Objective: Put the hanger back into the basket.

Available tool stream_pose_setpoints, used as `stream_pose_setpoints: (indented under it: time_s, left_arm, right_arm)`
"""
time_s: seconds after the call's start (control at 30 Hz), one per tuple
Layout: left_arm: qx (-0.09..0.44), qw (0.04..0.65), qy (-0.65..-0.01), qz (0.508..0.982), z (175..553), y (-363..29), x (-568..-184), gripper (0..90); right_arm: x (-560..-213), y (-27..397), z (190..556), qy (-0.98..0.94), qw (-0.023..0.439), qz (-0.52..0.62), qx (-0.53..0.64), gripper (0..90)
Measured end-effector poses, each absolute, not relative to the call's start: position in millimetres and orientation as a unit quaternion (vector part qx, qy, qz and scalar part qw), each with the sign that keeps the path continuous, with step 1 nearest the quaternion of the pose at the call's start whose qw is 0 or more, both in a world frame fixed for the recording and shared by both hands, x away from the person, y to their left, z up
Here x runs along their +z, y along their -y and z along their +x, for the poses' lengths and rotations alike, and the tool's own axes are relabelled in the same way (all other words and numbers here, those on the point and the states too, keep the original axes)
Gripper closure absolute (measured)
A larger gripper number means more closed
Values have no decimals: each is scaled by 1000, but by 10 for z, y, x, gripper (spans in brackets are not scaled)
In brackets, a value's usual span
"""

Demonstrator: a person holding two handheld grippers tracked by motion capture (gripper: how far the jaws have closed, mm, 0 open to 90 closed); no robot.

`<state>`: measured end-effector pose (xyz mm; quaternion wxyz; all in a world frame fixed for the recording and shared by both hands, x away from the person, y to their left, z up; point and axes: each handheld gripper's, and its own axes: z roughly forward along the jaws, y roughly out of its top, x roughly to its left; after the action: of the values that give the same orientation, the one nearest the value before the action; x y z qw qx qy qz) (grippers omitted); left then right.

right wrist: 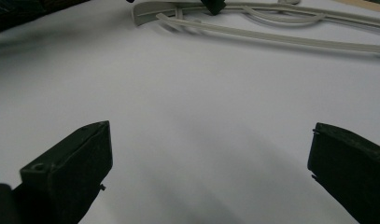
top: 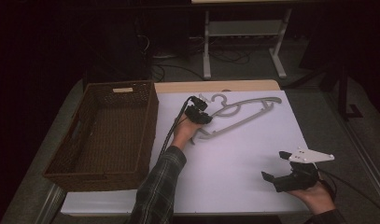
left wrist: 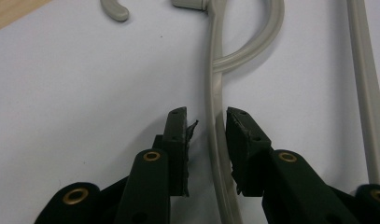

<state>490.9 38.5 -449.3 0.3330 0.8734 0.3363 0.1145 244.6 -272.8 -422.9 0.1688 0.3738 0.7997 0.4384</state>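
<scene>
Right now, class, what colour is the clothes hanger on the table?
Light grey; the hanger shows best in the left gripper view.

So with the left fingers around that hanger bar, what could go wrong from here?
The left gripper has the hanger bar between its fingers, but gaps show on both sides, so a lift now could slip. It sits near one end of the hanger, so the long end may swing or drag on the table. The basket wall stands high and could catch it.
</scene>
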Motion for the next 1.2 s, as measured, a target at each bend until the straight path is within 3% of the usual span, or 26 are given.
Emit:
stream_pose_setpoints:
  time_s: [0.17, 0.3, 0.7, 1.2]
  left_arm:
    - [115, 334, -336, 873, 4897, -379, -4493, 727]
    - [111, 334, -336, 874, 4892, -375, -4490, 804]
    - [104, 335, -352, 868, 4893, -382, -4481, 826]
    - [99, 393, -357, 841, 4838, -510, -4205, 831]
  right_arm:
    - [-4231, 2729, 2449, -799, 168, 375, 438, 0]
    - [-4232, 2731, 2451, -799, 168, 376, 438, 0]
    - [-4231, 2742, 2454, -798, 168, 377, 440, 0]
    - [-4224, 2757, 2455, -794, 170, 380, 442, 0]
